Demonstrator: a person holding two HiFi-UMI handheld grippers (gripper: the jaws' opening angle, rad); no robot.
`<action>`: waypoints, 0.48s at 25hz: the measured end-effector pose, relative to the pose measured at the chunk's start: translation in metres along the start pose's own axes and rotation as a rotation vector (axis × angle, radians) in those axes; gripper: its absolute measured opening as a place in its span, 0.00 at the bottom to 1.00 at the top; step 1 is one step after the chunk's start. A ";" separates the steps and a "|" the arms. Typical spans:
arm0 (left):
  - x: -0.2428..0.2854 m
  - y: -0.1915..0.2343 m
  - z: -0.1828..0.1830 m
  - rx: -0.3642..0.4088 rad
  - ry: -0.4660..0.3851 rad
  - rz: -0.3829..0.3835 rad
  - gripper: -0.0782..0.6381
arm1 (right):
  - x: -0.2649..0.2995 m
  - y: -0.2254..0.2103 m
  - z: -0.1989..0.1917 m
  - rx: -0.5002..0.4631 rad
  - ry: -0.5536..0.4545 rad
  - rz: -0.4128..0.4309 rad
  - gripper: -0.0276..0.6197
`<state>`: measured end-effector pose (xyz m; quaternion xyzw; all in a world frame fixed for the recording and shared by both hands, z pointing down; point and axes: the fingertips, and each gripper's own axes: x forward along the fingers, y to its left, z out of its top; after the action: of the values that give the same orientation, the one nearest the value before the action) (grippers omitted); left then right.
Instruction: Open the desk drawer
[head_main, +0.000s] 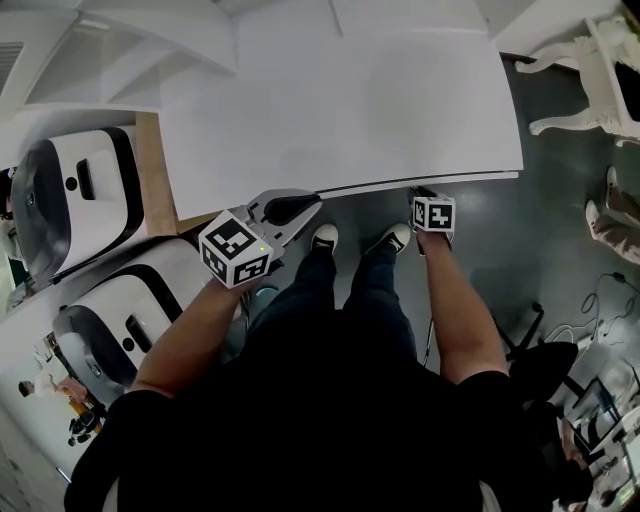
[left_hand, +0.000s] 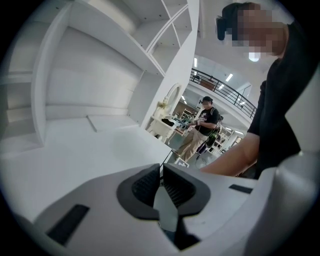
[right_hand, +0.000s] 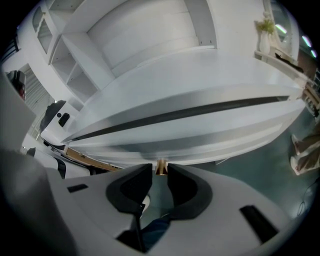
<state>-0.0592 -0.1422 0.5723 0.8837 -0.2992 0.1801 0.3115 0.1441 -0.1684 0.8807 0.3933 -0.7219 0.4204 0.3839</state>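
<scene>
Drawer (right_hand: 200, 132) just under desktop (right_hand: 190, 80) edge. Looks light, stiff, free-sliding; wants a pinch on the small, likely slippery brass knob (right_hand: 160, 166). Right gripper (right_hand: 160, 174): agape, knob at tips, unpinched. Left gripper (left_hand: 161, 173): closed, empty.

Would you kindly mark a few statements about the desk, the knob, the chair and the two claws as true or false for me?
1. The left claw is shut with nothing in it. True.
2. The right claw is clamped on a pen. False: its jaws stand apart, and a small brass knob under the desk's front edge shows in the gap between them.
3. The desk has a white top. True.
4. In the head view, the white chair stands to the left of the desk. False: it stands at the upper right, beyond the desk's right end.
</scene>
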 end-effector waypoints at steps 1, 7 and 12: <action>0.000 0.001 -0.002 -0.004 0.002 -0.001 0.15 | 0.002 -0.001 0.000 0.002 0.003 -0.001 0.20; 0.005 0.001 -0.009 -0.020 0.016 -0.006 0.15 | 0.014 -0.002 0.000 0.013 0.025 0.007 0.20; 0.004 0.002 -0.009 -0.024 0.015 -0.009 0.15 | 0.017 -0.001 0.003 0.009 0.030 -0.009 0.19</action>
<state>-0.0585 -0.1394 0.5818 0.8799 -0.2948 0.1818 0.3253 0.1378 -0.1755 0.8955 0.3921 -0.7124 0.4279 0.3946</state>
